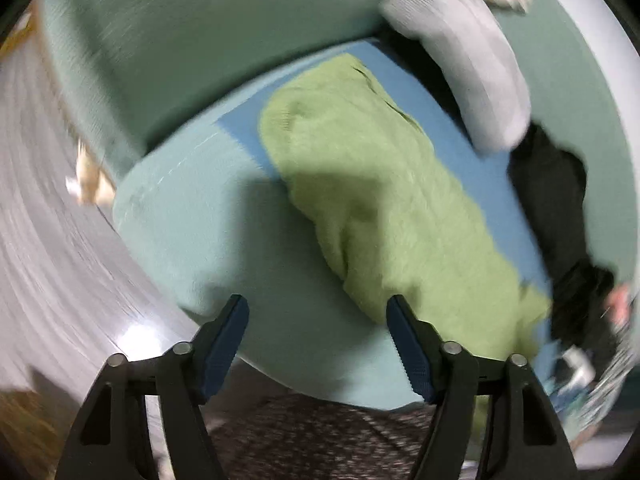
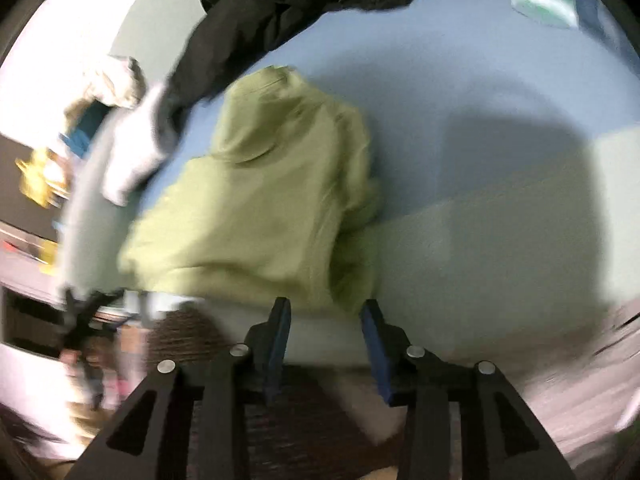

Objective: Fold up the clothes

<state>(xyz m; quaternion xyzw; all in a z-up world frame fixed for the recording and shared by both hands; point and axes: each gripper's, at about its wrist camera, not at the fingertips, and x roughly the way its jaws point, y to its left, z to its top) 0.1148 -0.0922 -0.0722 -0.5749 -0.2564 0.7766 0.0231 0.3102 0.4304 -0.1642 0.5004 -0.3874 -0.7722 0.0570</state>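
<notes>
Left gripper (image 1: 318, 312): fingers apart, empty, above sofa seat (image 1: 180, 216). Right gripper (image 2: 326, 312): fingers apart, empty. Green hoodie (image 2: 264, 200): crumpled on blue sheet (image 2: 440, 100).

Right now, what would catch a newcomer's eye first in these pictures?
The green hoodie stands out, lying bunched in the middle of the blue sheet. Behind it sprawls a black garment, with a pale grey garment beside that. Both grippers, left and right, hang open and empty.
</notes>
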